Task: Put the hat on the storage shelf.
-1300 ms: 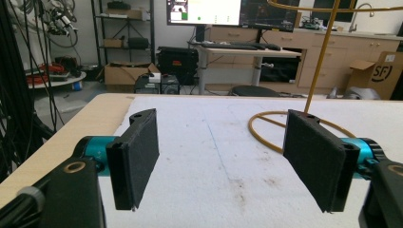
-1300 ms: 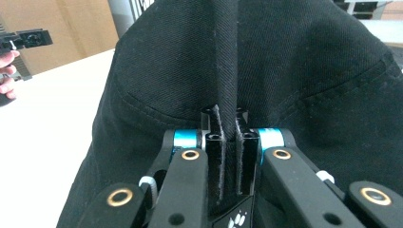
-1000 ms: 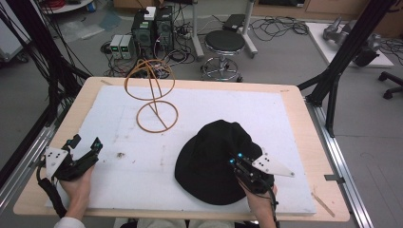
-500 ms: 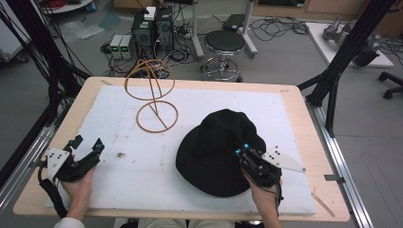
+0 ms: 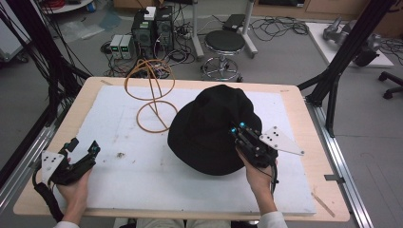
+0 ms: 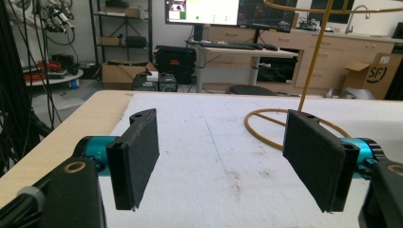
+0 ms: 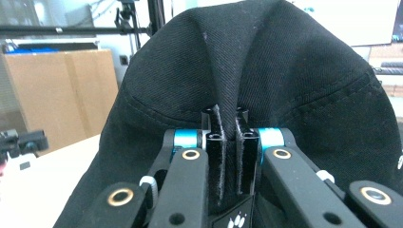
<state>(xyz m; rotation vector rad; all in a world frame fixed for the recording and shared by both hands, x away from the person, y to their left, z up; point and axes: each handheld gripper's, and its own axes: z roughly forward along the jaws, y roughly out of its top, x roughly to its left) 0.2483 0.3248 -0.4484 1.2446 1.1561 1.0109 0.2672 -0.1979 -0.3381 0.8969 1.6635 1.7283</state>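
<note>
The black hat (image 5: 209,130) has shifted toward the far side of the white mat (image 5: 119,185) since a second ago, and its crown now stands higher, its far edge near the mat's far border; earlier it lay flatter and nearer the person. The right gripper (image 5: 237,129) has gone with it, moving farther in from the near right, its jaws closed on a fold of the hat's fabric; the left gripper (image 5: 83,151) has stayed at the near left, resting on the mat with its jaws spread wide and nothing between them. The yellow wire stand (image 5: 151,95) is unmoved at the far left, just beside the hat.

The right gripper view gives what the high view cannot: the cloth pinched into a ridge between the two black pads (image 7: 215,142), and the hat (image 7: 285,80) rising above them. The left gripper view shows the gap between its pads (image 6: 138,152) and the stand's ring (image 6: 266,123) lying on the mat (image 6: 209,161) beyond.
</note>
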